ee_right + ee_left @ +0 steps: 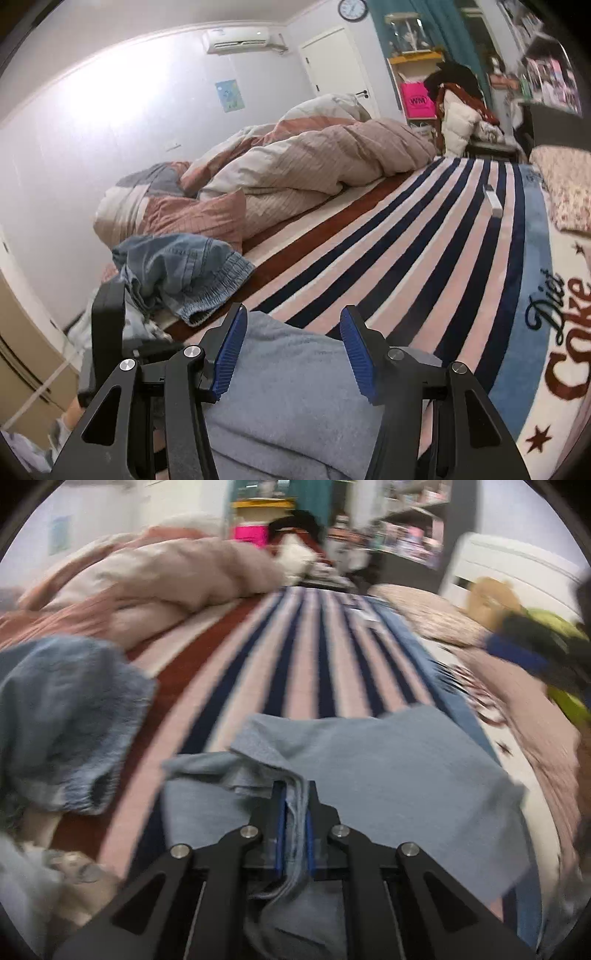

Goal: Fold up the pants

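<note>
- Far left in both views, a crumpled blue denim garment with an elastic waistband (184, 280) lies on the bed, well apart from the work, untouched.
- The left tool (294, 812) is clamped tight on a bunched edge of the soft grey-blue fabric pants (388, 775), several layers pinched between its blue pads (281, 823).
- The pants lie partly folded on the striped pink-and-navy blanket (295, 657), a flap spreading right of the grip.
- Judgement: the fold is mid-way, with the pinched edge ready to be carried over.
- The right tool (291, 347) stands about half open above the same grey-blue cloth (295, 406), its ribbed blue pads (229, 354) clear of the fabric and gripping nothing.
- Next move, likely: the right tool takes the matching edge, then both lift and lay it across evenly, keeping the layers square.
</note>
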Tool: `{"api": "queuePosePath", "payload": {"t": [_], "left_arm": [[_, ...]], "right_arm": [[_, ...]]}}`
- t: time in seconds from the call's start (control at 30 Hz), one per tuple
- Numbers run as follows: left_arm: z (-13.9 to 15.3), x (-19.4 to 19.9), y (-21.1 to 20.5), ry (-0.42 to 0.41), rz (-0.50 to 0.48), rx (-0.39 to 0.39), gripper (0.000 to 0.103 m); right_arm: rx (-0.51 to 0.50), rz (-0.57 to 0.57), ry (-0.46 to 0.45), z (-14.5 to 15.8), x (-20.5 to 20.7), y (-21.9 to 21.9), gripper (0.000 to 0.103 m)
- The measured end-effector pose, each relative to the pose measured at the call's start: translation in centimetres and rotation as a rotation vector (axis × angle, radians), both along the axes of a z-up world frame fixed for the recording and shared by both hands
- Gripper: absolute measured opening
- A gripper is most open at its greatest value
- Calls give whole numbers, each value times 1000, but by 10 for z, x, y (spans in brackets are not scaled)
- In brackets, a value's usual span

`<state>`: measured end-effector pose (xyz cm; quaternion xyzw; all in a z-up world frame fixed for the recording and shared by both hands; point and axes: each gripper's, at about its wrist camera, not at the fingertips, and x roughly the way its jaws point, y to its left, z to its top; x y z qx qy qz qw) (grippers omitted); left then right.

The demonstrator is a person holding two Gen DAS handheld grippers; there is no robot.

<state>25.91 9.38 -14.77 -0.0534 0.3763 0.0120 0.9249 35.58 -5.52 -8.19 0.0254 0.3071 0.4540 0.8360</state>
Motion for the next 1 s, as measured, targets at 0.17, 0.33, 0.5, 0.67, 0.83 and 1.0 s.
{"api": "queuePosePath", "payload": {"t": [0.17,0.33,0.5,0.67,0.83,1.0], "left_arm": [[-4,-7,-23,6,-128,20,6],[-3,-7,-11,24,-94,-23,42],[-5,-6,-5,52,-70,21,53],[-18,3,20,96,3,-63,53],[-19,18,20,114,-54,-179,33],[-2,19,10,64,-24,-73,5]], "right_arm": [[25,3,25,-2,6,-4,49],[17,6,48,-8,11,-2,49],[29,3,55,-8,13,-5,49],[42,8,52,-5,11,-7,49],[54,5,57,-4,12,-11,49],[57,3,54,-3,12,-13,49]]}}
